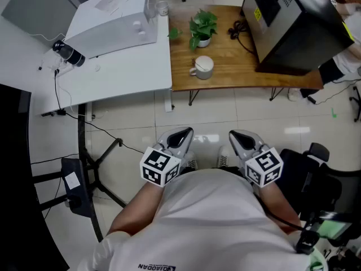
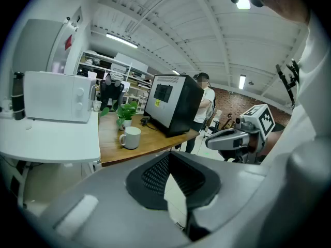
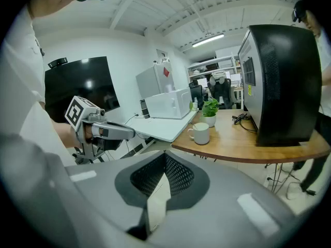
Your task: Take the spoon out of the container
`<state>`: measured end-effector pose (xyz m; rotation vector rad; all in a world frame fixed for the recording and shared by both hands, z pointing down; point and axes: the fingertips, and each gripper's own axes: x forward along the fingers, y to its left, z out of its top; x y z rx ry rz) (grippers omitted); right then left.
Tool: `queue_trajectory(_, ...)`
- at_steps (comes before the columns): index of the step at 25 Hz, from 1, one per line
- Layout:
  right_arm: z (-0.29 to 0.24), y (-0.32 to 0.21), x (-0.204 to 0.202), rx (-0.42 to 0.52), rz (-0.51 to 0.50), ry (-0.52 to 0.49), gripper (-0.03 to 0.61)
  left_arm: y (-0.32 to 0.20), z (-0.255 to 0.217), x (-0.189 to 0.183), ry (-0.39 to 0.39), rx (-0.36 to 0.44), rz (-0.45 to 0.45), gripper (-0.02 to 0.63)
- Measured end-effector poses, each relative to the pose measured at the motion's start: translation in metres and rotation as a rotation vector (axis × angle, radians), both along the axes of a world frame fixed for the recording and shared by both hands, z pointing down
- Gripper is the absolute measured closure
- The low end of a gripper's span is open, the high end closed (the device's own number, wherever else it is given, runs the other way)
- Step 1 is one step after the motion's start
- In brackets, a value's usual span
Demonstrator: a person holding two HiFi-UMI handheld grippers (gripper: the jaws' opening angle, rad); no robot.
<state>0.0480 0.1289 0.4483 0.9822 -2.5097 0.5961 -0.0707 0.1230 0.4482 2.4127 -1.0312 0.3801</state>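
Seen from the head view, a person in a white shirt holds two grey grippers close to the body over a pale tiled floor [image 1: 225, 114]. The left gripper [image 1: 181, 133] and the right gripper [image 1: 241, 135] sit side by side with a gap between them, and both point forward. Each gripper's own view shows its two jaws brought together, tips meeting, with nothing between the dark ribbed pads. The spoon [image 1: 199, 65] is not in either gripper. It shows only as a slim pale handle lying across the mouth of a white mug [image 1: 204, 68], and its bowl is too small to make out. The mug stands upright on a wooden table [image 1: 225, 52] ahead of the grippers and well apart from them, with bare floor between. It lies roughly straight ahead of the gap between the two grippers, near the table's front edge. Just behind the mug is a small potted plant [image 1: 202, 26]. To the mug's right a large black cabinet [image 1: 293, 21] fills the right end of the table, and a black cable [image 1: 237, 28] is coiled beside it. A white table [image 1: 124, 69] adjoins the wooden one on the left and carries a white appliance [image 1: 110, 21]. In both gripper views the mug appears small and far beyond the closed jaw tips.
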Motion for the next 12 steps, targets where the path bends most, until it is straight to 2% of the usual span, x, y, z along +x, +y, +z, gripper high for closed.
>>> queue_trajectory(8, 0.000, -0.006, -0.035, 0.018, 0.014, 0.004, 0.571, -0.012, 0.005, -0.026, 0.006, 0.003, 0.039, 0.609)
queue_trajectory(12, 0.002, -0.015, -0.035, 0.009, 0.028, 0.013, 0.571, -0.025, 0.009, -0.032, 0.011, -0.007, 0.039, 0.609)
